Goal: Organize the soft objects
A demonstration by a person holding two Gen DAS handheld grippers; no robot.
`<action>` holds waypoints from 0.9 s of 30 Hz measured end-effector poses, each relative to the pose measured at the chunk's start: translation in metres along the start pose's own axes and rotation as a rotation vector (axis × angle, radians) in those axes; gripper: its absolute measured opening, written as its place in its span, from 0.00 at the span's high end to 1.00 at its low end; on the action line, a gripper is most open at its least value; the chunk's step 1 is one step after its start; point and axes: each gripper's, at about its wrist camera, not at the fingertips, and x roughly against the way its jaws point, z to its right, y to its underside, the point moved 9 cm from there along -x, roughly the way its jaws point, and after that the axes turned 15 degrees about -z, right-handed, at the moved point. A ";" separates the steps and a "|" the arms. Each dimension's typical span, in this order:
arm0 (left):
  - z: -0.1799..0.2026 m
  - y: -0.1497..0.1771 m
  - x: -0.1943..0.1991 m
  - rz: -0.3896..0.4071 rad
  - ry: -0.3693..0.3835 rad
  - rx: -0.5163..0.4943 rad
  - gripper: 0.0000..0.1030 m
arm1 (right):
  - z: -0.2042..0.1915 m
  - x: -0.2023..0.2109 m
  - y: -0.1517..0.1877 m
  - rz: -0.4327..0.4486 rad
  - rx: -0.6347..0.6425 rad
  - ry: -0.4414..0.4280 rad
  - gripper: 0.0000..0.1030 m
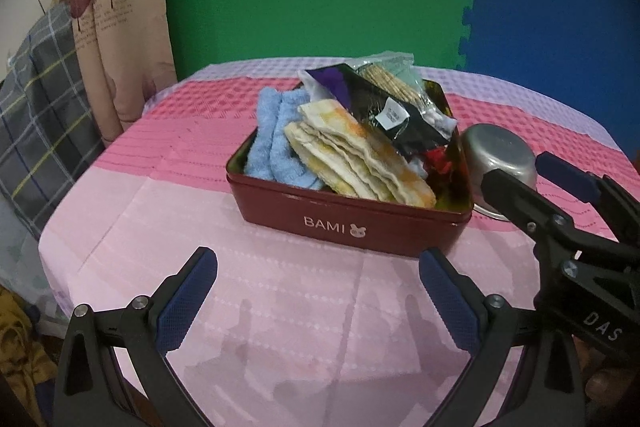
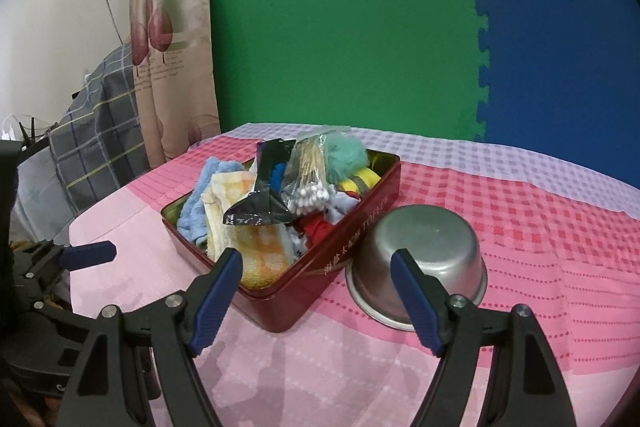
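A dark red tin marked BAMI stands on the pink tablecloth and holds soft things: a blue towel, a folded yellow-white cloth, a black packet and a bag of cotton swabs with a teal pompom. The tin also shows in the right wrist view. My left gripper is open and empty in front of the tin. My right gripper is open and empty, near the tin's corner and an upturned steel bowl.
The steel bowl sits upside down right of the tin. The right gripper reaches in at the right of the left wrist view. Green and blue foam mats stand behind the table; a curtain and checked cloth hang at left.
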 end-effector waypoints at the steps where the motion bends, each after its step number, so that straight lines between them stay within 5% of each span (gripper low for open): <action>1: 0.000 0.000 0.000 -0.003 0.000 0.001 0.03 | 0.000 0.001 0.000 0.002 0.002 0.000 0.24; 27: -0.001 0.001 -0.002 -0.016 -0.018 -0.003 0.03 | -0.001 0.006 0.001 0.005 0.034 0.006 0.24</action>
